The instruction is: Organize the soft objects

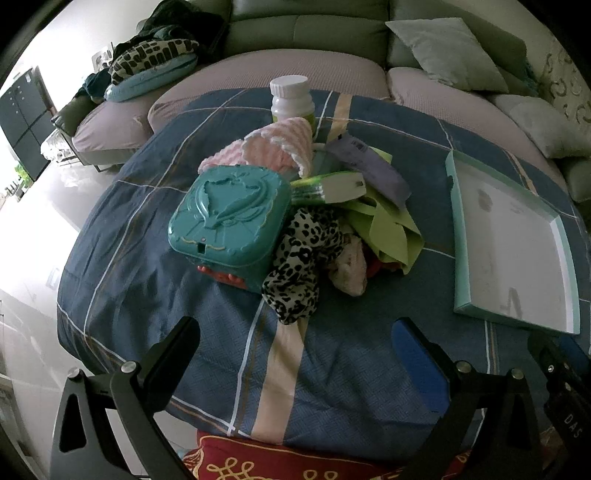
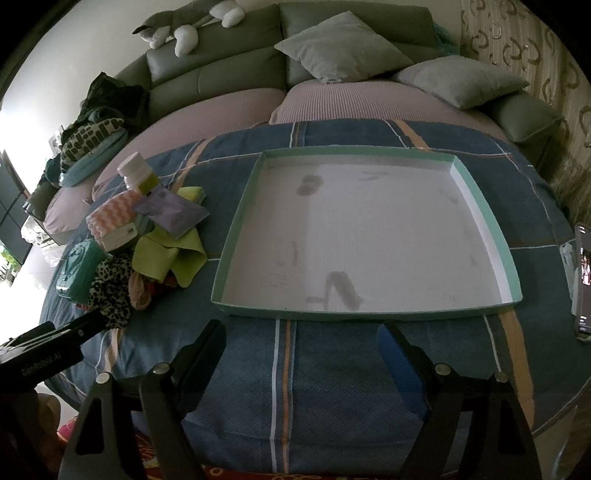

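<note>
A pile sits on the blue plaid cloth point(image 1: 147, 280): a leopard-print fabric point(image 1: 299, 266), a green cloth point(image 1: 388, 232), a pink and white knit piece point(image 1: 277, 147), a pale sock-like item point(image 1: 349, 269), a teal plastic case point(image 1: 229, 214), a white bottle point(image 1: 291, 99) and a purple packet point(image 1: 373, 166). My left gripper point(image 1: 295, 354) is open and empty just in front of the leopard fabric. A shallow teal-rimmed tray point(image 2: 484, 206) lies empty to the right. My right gripper point(image 2: 306, 347) is open and empty at the tray's near edge.
A grey sofa point(image 2: 221, 74) with cushions point(image 2: 343, 48) curves behind the table. A plush toy point(image 2: 184, 29) lies on its backrest. Clothes point(image 1: 155, 59) are heaped at the sofa's left end. A phone point(image 2: 583, 280) lies at the table's right edge.
</note>
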Demonstrator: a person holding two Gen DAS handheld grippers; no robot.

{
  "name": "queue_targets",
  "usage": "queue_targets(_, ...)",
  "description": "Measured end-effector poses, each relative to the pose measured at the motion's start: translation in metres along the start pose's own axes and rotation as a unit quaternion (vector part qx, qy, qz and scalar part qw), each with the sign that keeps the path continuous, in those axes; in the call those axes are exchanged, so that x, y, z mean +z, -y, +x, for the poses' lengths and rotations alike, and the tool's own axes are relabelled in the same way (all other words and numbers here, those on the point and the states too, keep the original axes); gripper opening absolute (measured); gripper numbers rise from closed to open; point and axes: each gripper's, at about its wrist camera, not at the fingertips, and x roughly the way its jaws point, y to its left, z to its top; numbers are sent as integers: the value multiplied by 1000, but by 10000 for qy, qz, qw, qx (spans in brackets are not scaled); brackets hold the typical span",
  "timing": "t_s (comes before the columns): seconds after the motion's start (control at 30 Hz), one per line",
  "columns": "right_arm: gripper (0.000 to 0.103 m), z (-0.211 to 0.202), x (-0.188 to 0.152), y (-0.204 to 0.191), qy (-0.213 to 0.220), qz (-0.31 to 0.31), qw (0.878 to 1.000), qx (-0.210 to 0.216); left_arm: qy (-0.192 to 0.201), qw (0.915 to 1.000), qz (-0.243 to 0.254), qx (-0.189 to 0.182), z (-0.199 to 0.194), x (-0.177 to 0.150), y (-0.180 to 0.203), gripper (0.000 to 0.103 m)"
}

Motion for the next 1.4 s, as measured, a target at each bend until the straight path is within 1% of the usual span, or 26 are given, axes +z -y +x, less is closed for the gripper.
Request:
queue_targets(0.67, 86, 3, -2, -2, -29, 7, 10000, -61, -141, 9998, -120, -91, 4, 1, -3, 103)
queue_targets(1.17, 86, 4, -2, -2, -50, -26, 9999, -154, -270, 9985, -379, -273, 10, 1, -14, 103)
queue_targets(1.4, 86, 4, -3, -4, -28, -30, 9998, -204, -270, 9981, -448, -322, 10, 0, -17, 103)
